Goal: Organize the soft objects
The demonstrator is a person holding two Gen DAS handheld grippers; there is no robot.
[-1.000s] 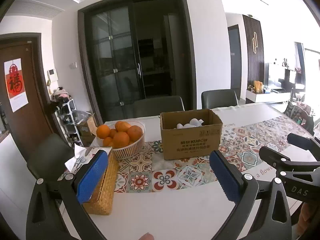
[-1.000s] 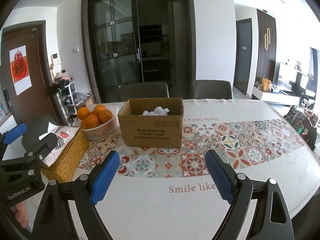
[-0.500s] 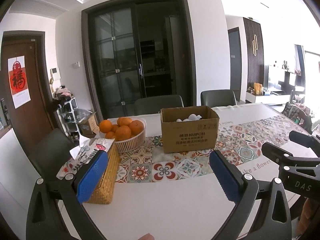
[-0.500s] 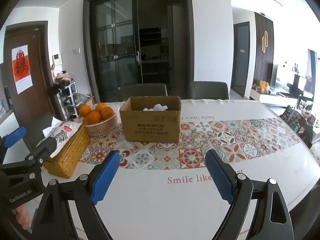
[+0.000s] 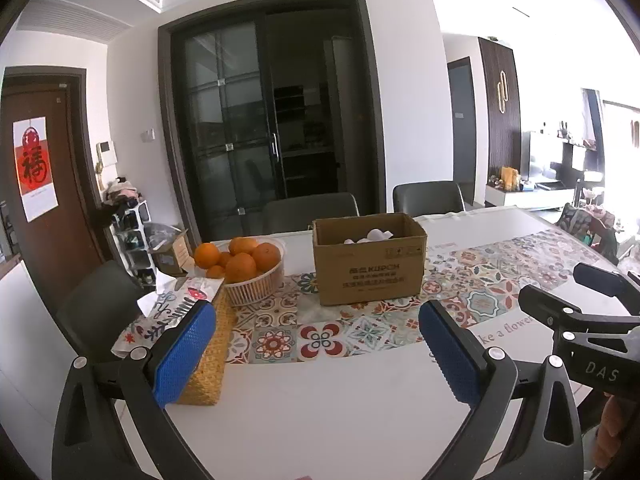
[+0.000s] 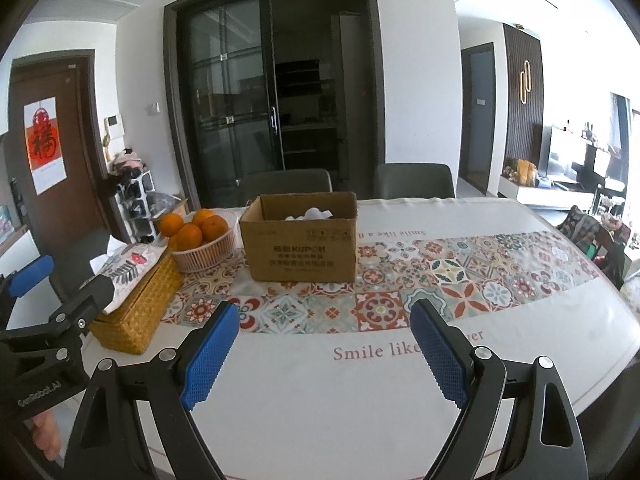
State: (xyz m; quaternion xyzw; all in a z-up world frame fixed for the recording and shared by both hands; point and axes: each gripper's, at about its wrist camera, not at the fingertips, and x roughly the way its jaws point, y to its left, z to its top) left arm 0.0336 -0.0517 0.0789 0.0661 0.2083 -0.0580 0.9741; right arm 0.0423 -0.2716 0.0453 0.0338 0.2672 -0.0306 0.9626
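An open cardboard box point(image 5: 370, 258) stands on the patterned table runner, with white soft things point(image 5: 370, 236) showing inside; it also shows in the right wrist view point(image 6: 302, 238), with the white things point(image 6: 314, 214) at its top. My left gripper point(image 5: 316, 354) is open and empty, held above the white table near its front edge. My right gripper point(image 6: 324, 354) is open and empty too, well short of the box. Each gripper shows at the side of the other's view.
A white basket of oranges point(image 5: 250, 272) stands left of the box. A woven tissue box point(image 6: 138, 300) with a floral cloth cover sits at the table's left end. Dark chairs point(image 6: 414, 182) stand behind the table point(image 5: 320, 408).
Both grippers have drawn back and risen from the box, which looks smaller and farther now. Both stayed open and empty.
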